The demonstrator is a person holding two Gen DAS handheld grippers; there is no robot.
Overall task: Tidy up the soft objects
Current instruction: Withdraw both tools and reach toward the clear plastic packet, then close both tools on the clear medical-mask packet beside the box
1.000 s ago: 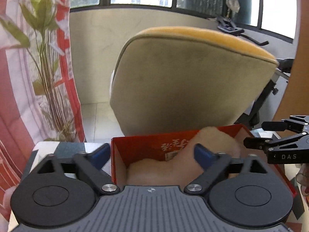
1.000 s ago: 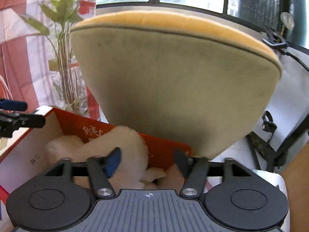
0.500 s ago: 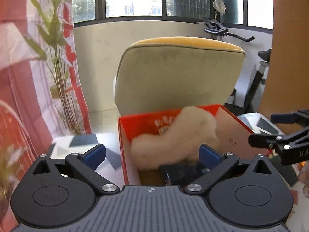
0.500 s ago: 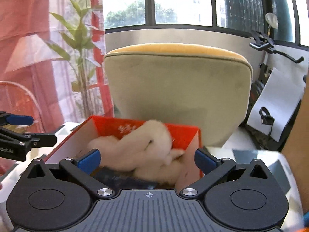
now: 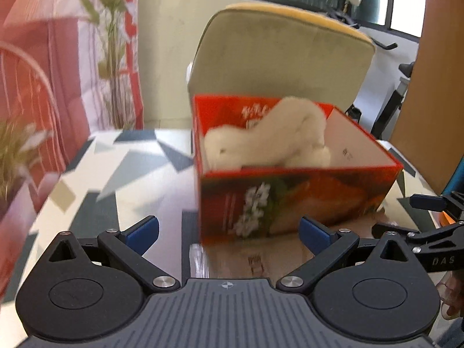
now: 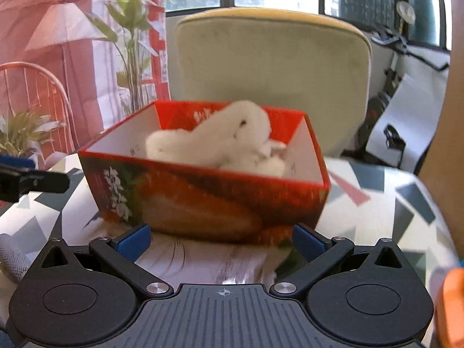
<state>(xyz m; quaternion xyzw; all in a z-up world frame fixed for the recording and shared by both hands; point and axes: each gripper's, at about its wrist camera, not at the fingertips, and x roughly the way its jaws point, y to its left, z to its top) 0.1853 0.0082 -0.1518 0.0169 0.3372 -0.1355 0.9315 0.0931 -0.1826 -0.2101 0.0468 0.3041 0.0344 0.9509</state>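
A red cardboard box (image 5: 295,200) (image 6: 203,200) printed with flowers stands on the patterned table. Inside it lies a fluffy white soft toy (image 5: 269,136) (image 6: 220,139), draped over the far wall. My left gripper (image 5: 229,229) is open, a short way in front of the box, with nothing between its blue pads. My right gripper (image 6: 221,239) is open too, just before the box's near wall, holding nothing. The right gripper's fingers (image 5: 429,217) show at the right edge of the left wrist view; the left gripper's fingers (image 6: 32,178) show at the left edge of the right wrist view.
A beige chair with a yellow top (image 5: 278,52) (image 6: 272,66) stands right behind the box. The table (image 5: 101,174) has a grey and white geometric pattern. A potted plant (image 6: 20,133) and a pink wire chair (image 6: 37,92) are on the left. A wooden panel (image 5: 435,101) rises on the right.
Both grippers have pulled back from the box, which now shows whole with its near wall. The right gripper's jaws have widened, and the white toy stays inside the box.
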